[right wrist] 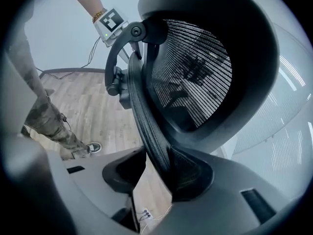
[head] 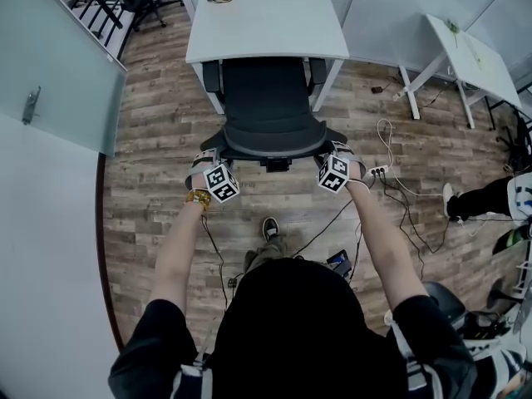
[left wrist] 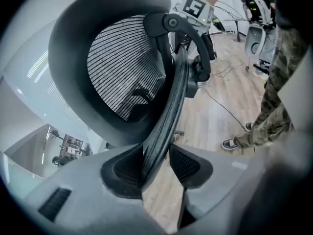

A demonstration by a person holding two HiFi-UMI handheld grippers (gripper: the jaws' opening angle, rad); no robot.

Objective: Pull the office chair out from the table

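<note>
Office chair [head: 266,106] is clamped by left hand-held gripper [left wrist: 156,164] and right hand-held gripper [right wrist: 157,173]; kept close against worktop [head: 266,23]; pull judged unfinished.

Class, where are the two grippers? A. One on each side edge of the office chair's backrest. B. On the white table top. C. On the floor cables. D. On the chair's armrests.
A: an edge of the backrest runs between the jaws of the left gripper and of the right gripper in their own views.

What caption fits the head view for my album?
Left gripper and right gripper clamp the office chair by its backrest, facing the white table.
</note>
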